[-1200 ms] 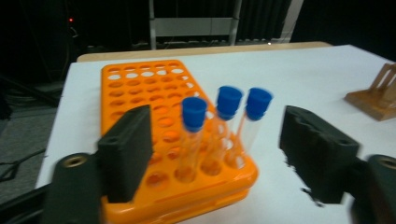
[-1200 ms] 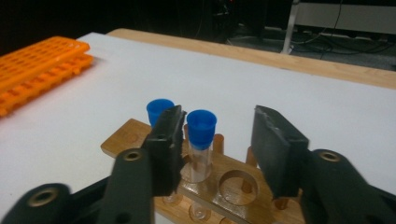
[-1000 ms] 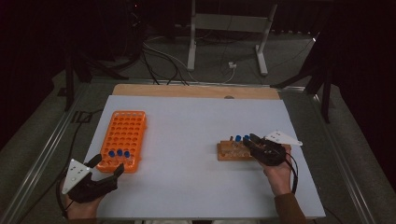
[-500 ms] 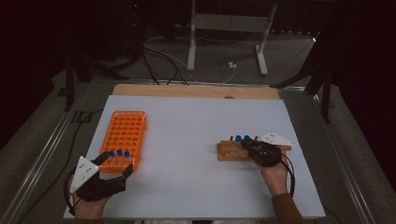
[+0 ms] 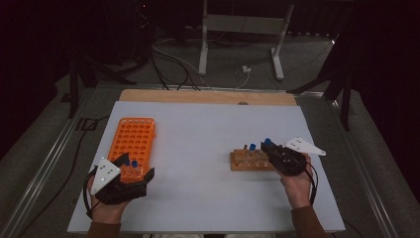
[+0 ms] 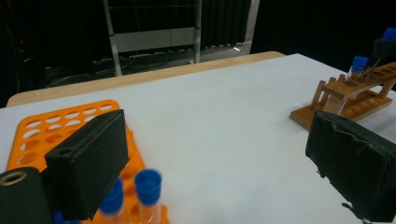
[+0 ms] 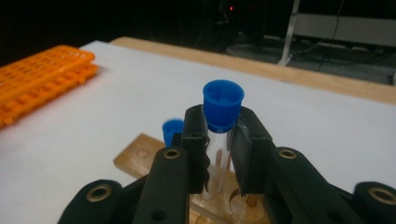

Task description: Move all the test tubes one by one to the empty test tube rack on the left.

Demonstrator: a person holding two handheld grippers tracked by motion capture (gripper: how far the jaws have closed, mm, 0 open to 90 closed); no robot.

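Note:
An orange tube rack (image 5: 134, 139) lies on the left of the white table. Blue-capped tubes (image 6: 148, 184) stand at its near end. My left gripper (image 5: 136, 167) is open, its jaws spread over that near end; one pad (image 6: 88, 163) is beside the tubes, nothing held. A wooden rack (image 5: 247, 161) sits on the right with one blue-capped tube (image 5: 252, 147) standing in it. My right gripper (image 7: 219, 128) is shut on a clear tube with a blue cap (image 7: 223, 105), held upright just above the wooden rack (image 7: 140, 156). That held tube's cap (image 5: 268, 142) stands at the rack's right part.
The white table top (image 5: 208, 129) has a wooden strip (image 5: 208, 96) along its far edge. Beyond it, cables and a metal stand (image 5: 242, 25) sit on the dark floor. Metal rails (image 5: 44, 163) run along the table's left side.
My left gripper has moved right and forward, onto the near end of the orange rack. The right gripper has stayed at the wooden rack, still holding the tube.

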